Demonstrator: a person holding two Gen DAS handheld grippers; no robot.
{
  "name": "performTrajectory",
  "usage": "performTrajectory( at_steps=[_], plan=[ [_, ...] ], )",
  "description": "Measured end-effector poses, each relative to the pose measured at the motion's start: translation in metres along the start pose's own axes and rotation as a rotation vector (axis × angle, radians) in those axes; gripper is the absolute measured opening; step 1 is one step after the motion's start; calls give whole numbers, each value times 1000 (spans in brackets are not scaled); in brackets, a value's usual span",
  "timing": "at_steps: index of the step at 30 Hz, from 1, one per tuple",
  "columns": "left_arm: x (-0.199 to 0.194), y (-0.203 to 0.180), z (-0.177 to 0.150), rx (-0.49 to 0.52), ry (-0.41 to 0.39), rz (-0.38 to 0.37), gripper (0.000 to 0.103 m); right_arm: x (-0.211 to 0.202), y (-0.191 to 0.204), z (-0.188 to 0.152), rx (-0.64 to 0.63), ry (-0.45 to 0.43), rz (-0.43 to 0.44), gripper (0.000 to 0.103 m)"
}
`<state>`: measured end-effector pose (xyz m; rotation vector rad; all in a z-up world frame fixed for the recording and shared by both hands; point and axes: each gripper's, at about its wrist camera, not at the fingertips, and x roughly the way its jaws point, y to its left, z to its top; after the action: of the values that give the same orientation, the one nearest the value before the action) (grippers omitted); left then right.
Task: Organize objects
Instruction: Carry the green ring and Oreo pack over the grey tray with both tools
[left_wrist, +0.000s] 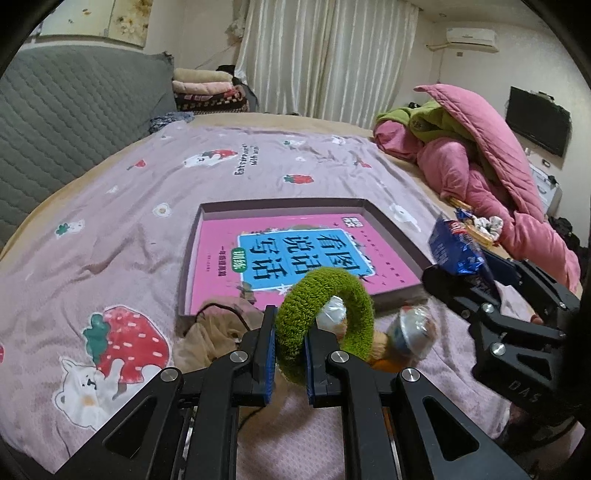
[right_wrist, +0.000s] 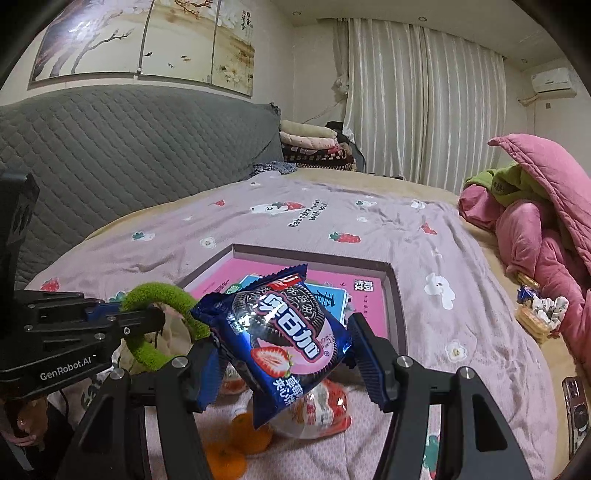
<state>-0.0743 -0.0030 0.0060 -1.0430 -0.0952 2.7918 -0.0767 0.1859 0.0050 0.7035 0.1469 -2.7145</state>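
Your left gripper (left_wrist: 290, 356) had its fingers pinched tight on a fuzzy green ring (left_wrist: 325, 314), holding it raised over the near edge of the shallow box (left_wrist: 391, 225) on the bedspread (left_wrist: 129, 206). A pink book (left_wrist: 295, 254) lay flat inside that box. Your right gripper (right_wrist: 284, 354) clamped a blue cookie packet (right_wrist: 280, 332) between half-spread fingers, tilted, also above the box's near side. Below it, oranges (right_wrist: 236, 443) and a plastic-wrapped cup (right_wrist: 317, 410) rested on the bedspread.
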Motion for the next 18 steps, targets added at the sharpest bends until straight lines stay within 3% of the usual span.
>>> performTrajectory(
  at_steps=[18],
  plan=[
    [24,12,26,-1,-12,34,12,29,-6,24,-9,-28,9,62]
  ],
)
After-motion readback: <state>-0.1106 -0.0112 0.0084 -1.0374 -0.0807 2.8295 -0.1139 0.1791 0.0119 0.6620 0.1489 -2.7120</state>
